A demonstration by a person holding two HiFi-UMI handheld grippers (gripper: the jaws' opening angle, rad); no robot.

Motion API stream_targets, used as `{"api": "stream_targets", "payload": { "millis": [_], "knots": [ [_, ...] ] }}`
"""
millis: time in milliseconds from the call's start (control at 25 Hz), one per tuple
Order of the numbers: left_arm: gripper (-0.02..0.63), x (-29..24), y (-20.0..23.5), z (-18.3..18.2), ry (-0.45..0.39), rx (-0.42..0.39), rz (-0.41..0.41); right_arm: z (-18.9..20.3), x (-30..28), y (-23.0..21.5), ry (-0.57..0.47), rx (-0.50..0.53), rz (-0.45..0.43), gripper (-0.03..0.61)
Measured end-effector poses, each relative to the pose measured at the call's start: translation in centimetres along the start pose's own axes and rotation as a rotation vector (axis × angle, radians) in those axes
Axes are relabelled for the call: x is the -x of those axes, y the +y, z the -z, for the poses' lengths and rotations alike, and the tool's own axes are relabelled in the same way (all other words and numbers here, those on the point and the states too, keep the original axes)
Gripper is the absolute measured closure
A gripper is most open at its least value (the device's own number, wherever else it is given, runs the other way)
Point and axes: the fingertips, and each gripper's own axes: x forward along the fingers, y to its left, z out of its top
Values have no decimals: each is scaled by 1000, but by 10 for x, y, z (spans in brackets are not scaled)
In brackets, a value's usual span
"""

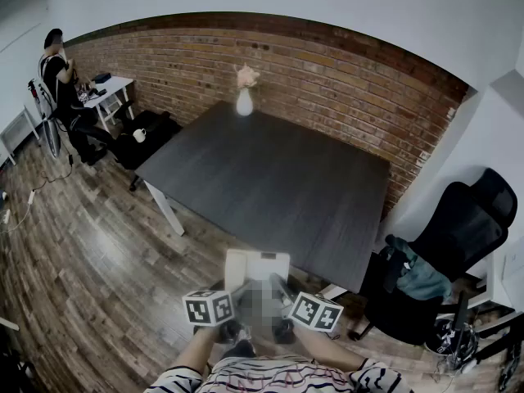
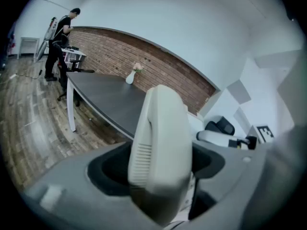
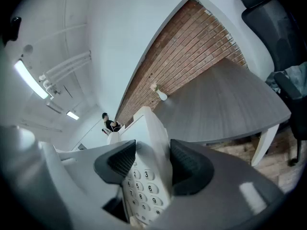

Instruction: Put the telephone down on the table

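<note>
As two grippers point(image 2: 160, 166) point(image 3: 146, 164) clasp one telephone point(image 1: 256, 265), one table point(image 1: 270, 178) stands beyond.

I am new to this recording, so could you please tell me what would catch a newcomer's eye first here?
The cream-coloured push-button telephone stands out first, clamped in the air between the left gripper and the right gripper, just short of the near edge of the large dark grey table. At that table's far edge stands a small white vase of pale flowers, before a red brick wall.
</note>
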Motion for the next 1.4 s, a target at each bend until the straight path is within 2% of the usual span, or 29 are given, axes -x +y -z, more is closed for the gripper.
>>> {"api": "stream_targets", "payload": {
  "millis": [400, 640, 960, 1400],
  "knots": [
    [267, 19, -64, 66, -41, -5, -24, 16, 85, -27, 2, -1, -40, 362],
    [267, 22, -76, 77, -44, -21, -35, 19, 101, -34, -6, -32, -56, 353],
    [267, 6, -65, 58, -44, -14, -32, 5, 77, -35, -2, -34, -55, 353],
    [265, -28, -10, -18, -25, -16, -4, -30, -12, -17, -19, -52, -30, 353]
  ]
}}
